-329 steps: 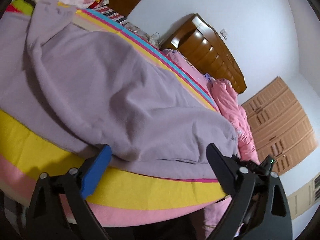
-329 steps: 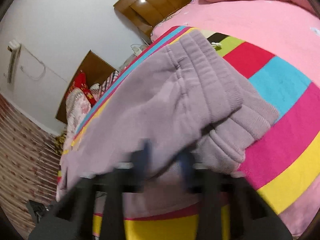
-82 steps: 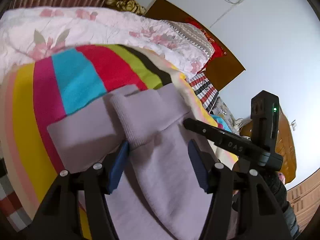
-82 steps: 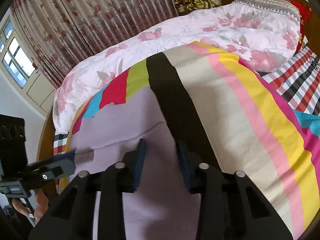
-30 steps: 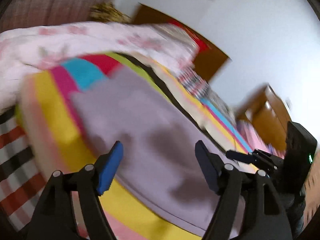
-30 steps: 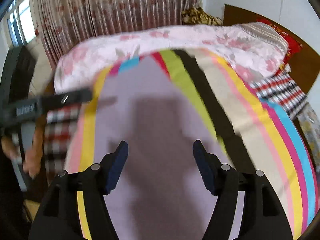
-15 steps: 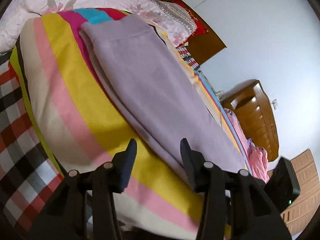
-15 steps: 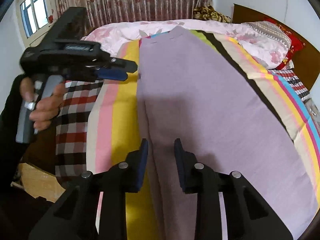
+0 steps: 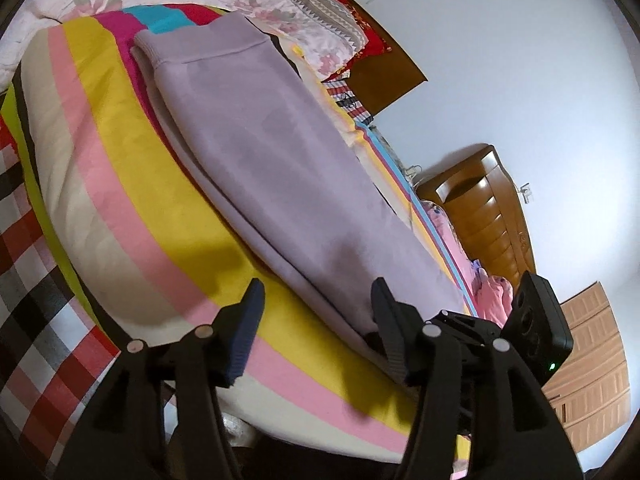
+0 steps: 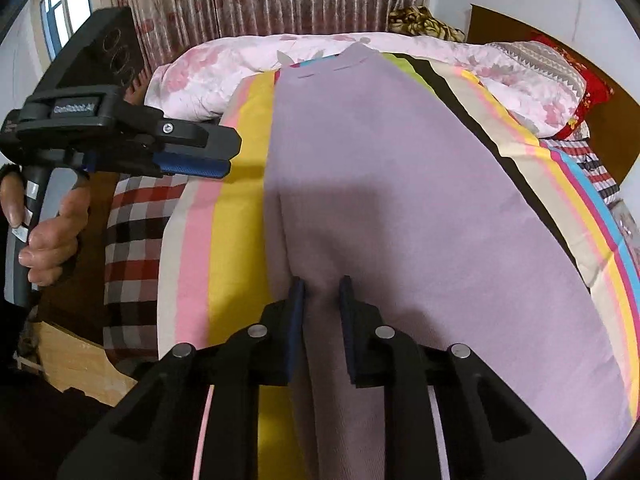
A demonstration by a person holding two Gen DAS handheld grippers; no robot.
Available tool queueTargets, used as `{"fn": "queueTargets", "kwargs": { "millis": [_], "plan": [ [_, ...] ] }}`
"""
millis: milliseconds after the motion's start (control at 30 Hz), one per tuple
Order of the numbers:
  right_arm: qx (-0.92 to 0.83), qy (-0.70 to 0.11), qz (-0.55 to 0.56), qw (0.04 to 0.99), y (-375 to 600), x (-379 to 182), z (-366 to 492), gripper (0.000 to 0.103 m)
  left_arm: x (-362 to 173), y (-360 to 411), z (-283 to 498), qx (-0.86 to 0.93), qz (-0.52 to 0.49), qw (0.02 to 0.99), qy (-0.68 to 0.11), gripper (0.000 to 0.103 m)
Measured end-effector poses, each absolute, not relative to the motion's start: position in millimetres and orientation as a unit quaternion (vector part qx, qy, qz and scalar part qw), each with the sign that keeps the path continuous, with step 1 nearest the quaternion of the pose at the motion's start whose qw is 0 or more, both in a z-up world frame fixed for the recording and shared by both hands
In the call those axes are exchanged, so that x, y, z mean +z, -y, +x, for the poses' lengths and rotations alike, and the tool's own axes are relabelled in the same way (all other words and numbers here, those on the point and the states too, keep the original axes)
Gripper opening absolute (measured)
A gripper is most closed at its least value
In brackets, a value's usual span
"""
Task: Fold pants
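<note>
Pants: the pants lie long and flat across the striped blanket, legs stacked, cuffs far.
Progress: lengthwise fold looks done; crosswise folds remain.
Right gripper: nearly together, pinching a ridge of pants near the edge.
Left gripper: apart, holding nothing, beside the pants.
Writing: the left gripper's body reads roughly "GenRobot.AI".

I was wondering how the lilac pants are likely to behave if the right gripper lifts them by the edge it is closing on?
The pants lie flat, following the striped blanket, so they would probably drape and sag rather than hold shape. The fabric looks thick and fleecy, so likely not slippery between the right gripper fingers. Only one edge is gripped; the stacked legs may slide apart.
</note>
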State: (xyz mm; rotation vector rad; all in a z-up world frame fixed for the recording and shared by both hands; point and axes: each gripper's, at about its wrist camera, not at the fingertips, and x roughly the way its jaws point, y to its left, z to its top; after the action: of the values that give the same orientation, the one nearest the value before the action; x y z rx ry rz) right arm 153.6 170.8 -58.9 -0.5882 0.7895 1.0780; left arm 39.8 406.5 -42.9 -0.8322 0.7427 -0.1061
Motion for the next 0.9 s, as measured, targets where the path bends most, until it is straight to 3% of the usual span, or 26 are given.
{"fn": "queueTargets", "kwargs": {
  "millis": [267,333,500,733,800,900],
  "plan": [
    [0.478,-0.317,-0.345,0.743,-178.4,-61.5,135.3,0.018,-44.4,-397.2,42.0,-0.062,-0.401,0.84,-0.36,0.058],
    [0.482,-0.312,-0.339,0.745,-176.1,-61.3,134.5,0.009,-44.6,-395.8,45.2,-0.065,-0.404,0.838,-0.36,0.061],
    [0.519,-0.367,-0.192,0.748,-151.4,-47.0,168.7,0.005,-41.2,-393.7,50.0,-0.103,-0.429,0.826,-0.351,0.061],
    [0.533,-0.382,-0.132,0.744,-143.2,-34.1,181.2,0.005,-50.6,-390.9,78.9,-0.116,-0.47,0.799,-0.357,0.059],
    [0.533,-0.383,-0.134,0.742,-144.7,-34.0,179.4,0.005,-54.4,-393.5,86.9,-0.118,-0.484,0.793,-0.351,0.053],
    [0.53,-0.381,-0.149,0.743,-147.4,-36.9,173.5,0.005,-55.7,-398.0,93.6,-0.107,-0.486,0.799,-0.338,0.024]
  ]
}}
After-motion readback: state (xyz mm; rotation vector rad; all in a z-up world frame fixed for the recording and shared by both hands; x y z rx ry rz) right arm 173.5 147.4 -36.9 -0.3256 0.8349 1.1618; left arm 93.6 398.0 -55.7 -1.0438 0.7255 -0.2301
